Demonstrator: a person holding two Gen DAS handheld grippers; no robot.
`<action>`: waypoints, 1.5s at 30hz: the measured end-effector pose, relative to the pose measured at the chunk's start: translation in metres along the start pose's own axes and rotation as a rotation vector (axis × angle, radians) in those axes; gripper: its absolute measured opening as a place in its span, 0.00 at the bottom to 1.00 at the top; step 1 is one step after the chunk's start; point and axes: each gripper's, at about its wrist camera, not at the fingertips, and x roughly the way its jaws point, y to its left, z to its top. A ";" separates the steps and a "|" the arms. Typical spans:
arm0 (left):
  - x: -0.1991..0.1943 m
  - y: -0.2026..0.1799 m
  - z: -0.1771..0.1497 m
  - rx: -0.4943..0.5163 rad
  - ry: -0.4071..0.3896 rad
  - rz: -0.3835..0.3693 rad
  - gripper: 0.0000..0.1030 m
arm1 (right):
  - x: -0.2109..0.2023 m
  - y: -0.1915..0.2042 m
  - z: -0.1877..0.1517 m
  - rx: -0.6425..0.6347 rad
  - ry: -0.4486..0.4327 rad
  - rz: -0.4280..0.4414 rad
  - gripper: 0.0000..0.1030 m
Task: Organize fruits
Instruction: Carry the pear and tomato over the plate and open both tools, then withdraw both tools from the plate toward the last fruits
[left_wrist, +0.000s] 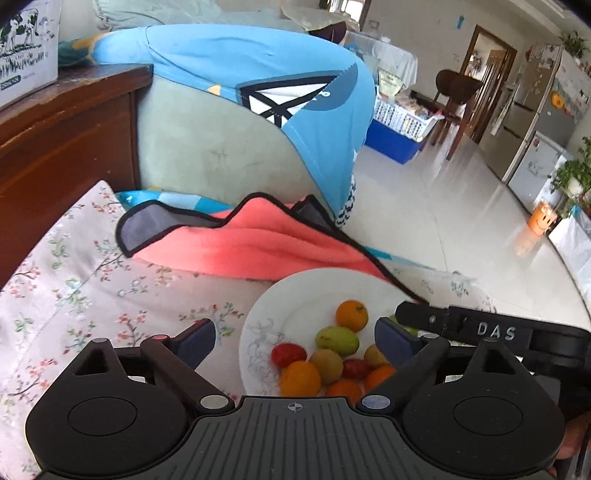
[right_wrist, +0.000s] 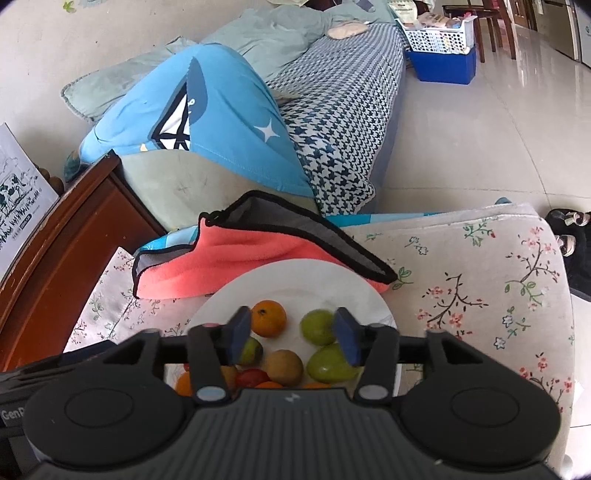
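The left gripper is hovering with its jaws spread wide, gripping nothing; the fruits are lying below the gap. The right gripper is holding its jaws partly parted and released, with no fruit pinched between the pads. Both are pointing down at a white plate, which is containing the whole pile: oranges, green fruits, small red ones and a brownish one. The plate is sitting on a floral-covered surface, away from its right edge. A pink cloth with black trim is lying just behind the plate, touching its far rim.
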 end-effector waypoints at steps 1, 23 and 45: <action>-0.002 0.000 -0.001 0.003 0.012 0.016 0.94 | -0.001 0.001 -0.001 -0.002 -0.001 -0.006 0.65; -0.083 0.048 -0.018 -0.033 0.010 0.132 0.94 | -0.048 0.053 -0.041 -0.104 0.037 0.008 0.90; -0.085 0.100 -0.018 -0.102 0.077 0.239 0.96 | -0.022 0.132 -0.108 -0.372 0.128 0.190 0.80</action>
